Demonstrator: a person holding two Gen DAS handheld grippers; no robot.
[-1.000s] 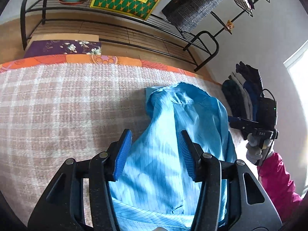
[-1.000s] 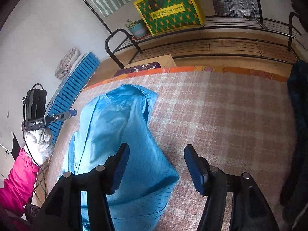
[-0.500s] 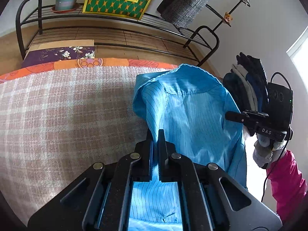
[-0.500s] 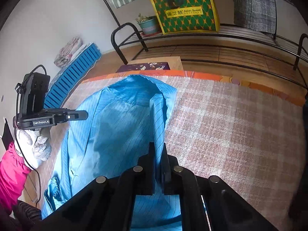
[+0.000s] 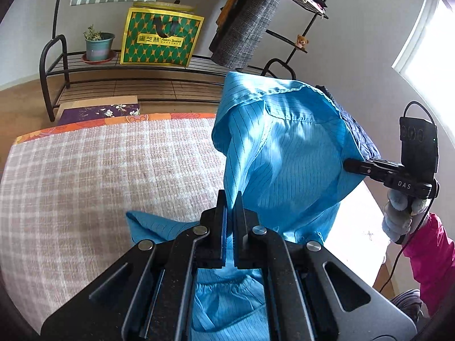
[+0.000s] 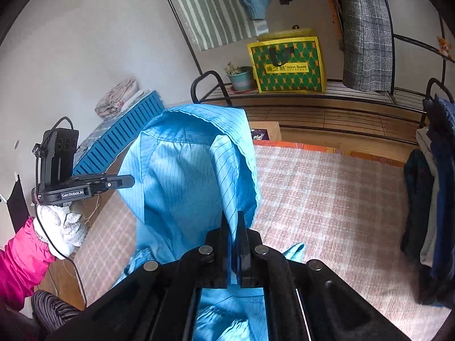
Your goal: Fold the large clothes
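Since a second ago you have lifted the blue shirt (image 5: pixel 284 153) off the checked bedcover (image 5: pixel 99 176). Your left gripper (image 5: pixel 229 199) and right gripper (image 6: pixel 232 218) are each pinched tight on its cloth. Its lower part drops out of sight behind the grippers.

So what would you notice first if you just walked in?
The bright blue shirt, lifted off the checked blanket and pinched by both hand-held grippers, the left and the right. Behind it, a green and yellow bag stands on the black rack beside a potted plant.
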